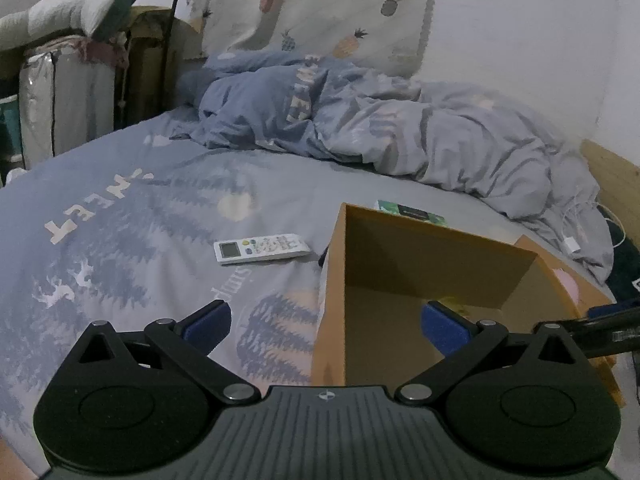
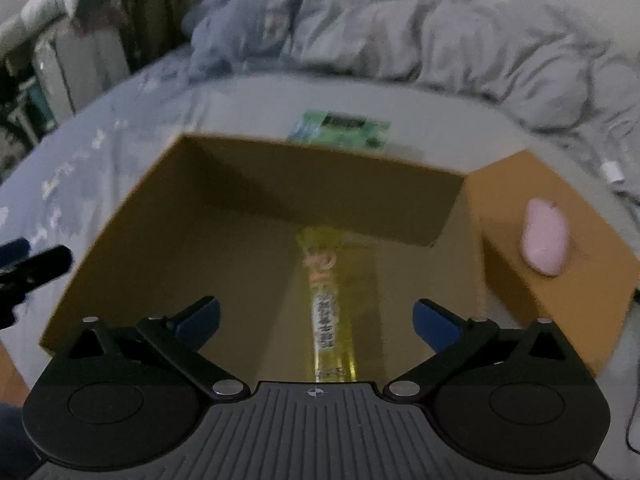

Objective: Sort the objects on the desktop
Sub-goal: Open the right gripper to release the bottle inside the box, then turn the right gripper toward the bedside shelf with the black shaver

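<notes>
My right tongs point(image 2: 316, 322) hang released and empty over the open brown cardboard box point(image 2: 120, 216); one yellow printed sachet point(image 2: 326, 304) lies flat on its floor directly below them, so I judge one item sorted. My left tongs point(image 1: 326, 322) are likewise spread, holding nothing. Left to sort: the white rectangular remote control point(image 1: 262, 248) ahead-left of the left tongs, the green packet point(image 2: 344, 128) beyond the box, and the pink oval object point(image 2: 544, 240) on its right flap.
</notes>
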### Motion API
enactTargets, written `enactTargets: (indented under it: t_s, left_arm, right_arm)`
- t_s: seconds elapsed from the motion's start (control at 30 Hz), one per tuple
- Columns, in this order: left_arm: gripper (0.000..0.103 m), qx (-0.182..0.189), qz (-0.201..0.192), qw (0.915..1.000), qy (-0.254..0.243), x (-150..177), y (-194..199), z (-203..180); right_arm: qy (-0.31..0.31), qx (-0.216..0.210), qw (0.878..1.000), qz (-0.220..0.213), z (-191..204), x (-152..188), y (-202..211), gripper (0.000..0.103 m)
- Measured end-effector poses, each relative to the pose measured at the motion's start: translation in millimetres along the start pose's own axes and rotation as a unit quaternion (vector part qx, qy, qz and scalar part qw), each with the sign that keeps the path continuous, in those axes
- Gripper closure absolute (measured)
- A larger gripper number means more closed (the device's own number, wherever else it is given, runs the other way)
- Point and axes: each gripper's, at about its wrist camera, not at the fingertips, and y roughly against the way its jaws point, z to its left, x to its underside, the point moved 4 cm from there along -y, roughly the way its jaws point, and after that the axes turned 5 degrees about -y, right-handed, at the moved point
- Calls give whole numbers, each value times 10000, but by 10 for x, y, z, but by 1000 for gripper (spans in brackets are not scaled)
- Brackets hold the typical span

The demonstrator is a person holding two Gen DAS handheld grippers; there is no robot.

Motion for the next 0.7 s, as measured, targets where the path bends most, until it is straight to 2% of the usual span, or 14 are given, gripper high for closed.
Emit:
enactTargets:
  t_s: [0.23,0.43,0.53,0.7]
  left_arm:
    - [0,98,-135,9993,-348,-10,89,-166]
    - [0,238,-216,9979,-562,-1,169,-306]
    - [0,335,-299,9958,-798,15,230,-429]
    - [0,597,-404,9913,-1104,77,337,-658]
  right_arm:
    - [-142,162,9973,-699,-133,148,604,0]
    - [-103,312,9894,-1411,-222,350,1064,0]
    - [-275,331,9854,-1647,-338,468,1267,0]
    - [-244,670,9777,-1977,-523,714,1491,0]
